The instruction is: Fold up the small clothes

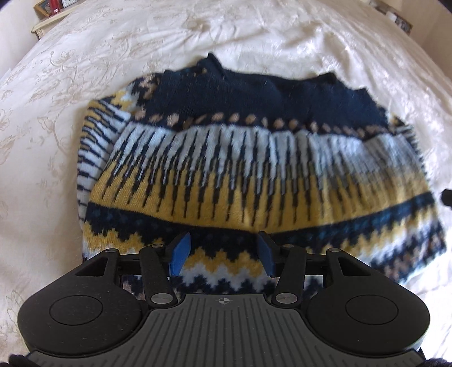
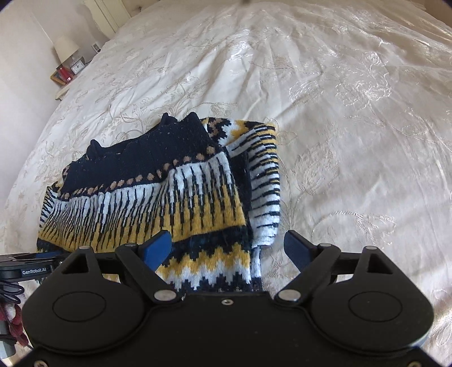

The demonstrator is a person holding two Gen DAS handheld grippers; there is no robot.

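A knitted sweater [image 1: 240,169], navy with yellow, white and tan patterns, lies folded in half on the bed; it also shows in the right wrist view [image 2: 175,192]. A sleeve is tucked under at its left side [image 1: 93,146] and shows at the right in the right wrist view [image 2: 265,183]. My left gripper [image 1: 223,254] is open, its blue fingers over the sweater's near zigzag edge, holding nothing. My right gripper [image 2: 228,248] is open wide over the sweater's near right corner, empty. The left gripper's body [image 2: 28,268] shows at the left edge of the right wrist view.
The cream embroidered bedspread [image 2: 339,113] covers the bed all around the sweater. A bedside table [image 2: 65,82] with a lamp, clock and red items stands at the far left; it also shows in the left wrist view [image 1: 48,14].
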